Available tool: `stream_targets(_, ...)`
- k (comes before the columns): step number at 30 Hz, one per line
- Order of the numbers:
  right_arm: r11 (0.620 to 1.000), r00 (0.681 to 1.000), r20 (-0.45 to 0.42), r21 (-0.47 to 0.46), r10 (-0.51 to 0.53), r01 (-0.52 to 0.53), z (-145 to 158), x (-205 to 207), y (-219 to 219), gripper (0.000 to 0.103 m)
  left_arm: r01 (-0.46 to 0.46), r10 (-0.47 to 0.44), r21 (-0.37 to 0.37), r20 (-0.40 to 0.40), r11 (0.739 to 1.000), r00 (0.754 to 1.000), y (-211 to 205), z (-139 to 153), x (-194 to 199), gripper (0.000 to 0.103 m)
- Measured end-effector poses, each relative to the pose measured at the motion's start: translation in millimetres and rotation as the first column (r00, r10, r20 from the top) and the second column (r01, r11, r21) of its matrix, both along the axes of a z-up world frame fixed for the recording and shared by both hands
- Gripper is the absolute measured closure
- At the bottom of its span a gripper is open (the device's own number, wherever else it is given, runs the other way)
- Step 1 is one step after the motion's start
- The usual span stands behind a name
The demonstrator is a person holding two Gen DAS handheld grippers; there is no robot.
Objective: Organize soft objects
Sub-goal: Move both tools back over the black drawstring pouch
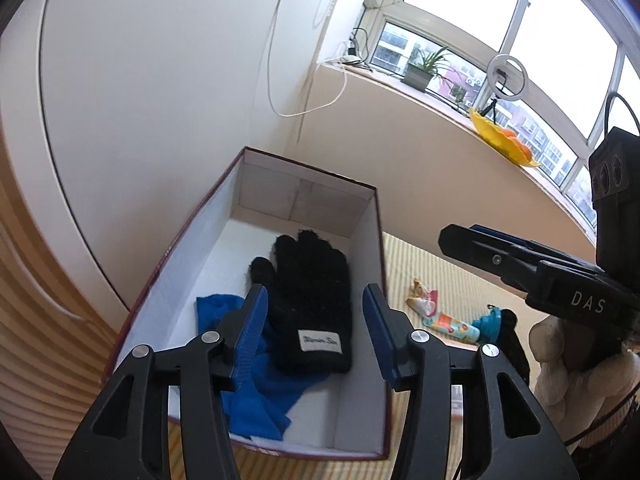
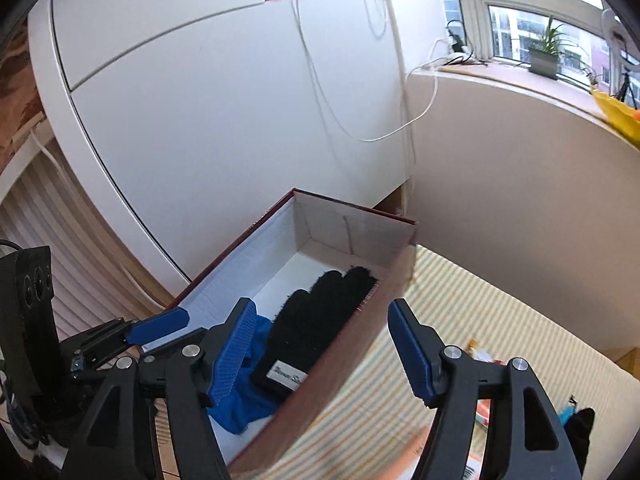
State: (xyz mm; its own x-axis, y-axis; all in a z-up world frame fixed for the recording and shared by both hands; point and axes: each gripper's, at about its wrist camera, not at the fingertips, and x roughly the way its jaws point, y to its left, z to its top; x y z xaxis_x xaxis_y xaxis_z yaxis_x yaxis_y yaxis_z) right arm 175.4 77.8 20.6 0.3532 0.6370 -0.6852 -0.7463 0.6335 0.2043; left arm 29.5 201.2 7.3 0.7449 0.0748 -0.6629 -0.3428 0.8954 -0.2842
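Black glove (image 1: 310,300) overlaps blue cloth (image 1: 256,380) in the box (image 1: 372,368); we hold left gripper (image 1: 314,334) and right gripper (image 2: 322,350) wide, empty.

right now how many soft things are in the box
2 visible: a black glove lying flat along the right wall of the box, and a blue cloth crumpled at its near left, partly under the glove. More could hide beneath.

Fuzzy knit black glove (image 1: 310,300); smooth blue cloth (image 1: 256,392); matt white-lined cardboard box (image 1: 304,196).
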Motion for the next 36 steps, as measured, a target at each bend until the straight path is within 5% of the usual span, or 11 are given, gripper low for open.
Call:
stream_targets(19,0.977,0.981,-0.042,0.085,-0.191,0.194,-9,-7,-199,0.038,0.146,-0.144,-0.046,0.035,0.988,0.989,-75,5,-22,0.044)
stream_targets(36,0.929,0.911,-0.201,0.001,-0.361,0.369,-62,-3,-323,0.037,0.370,-0.379,-0.138,-0.047,0.919,0.924,-175,-36,4,0.040)
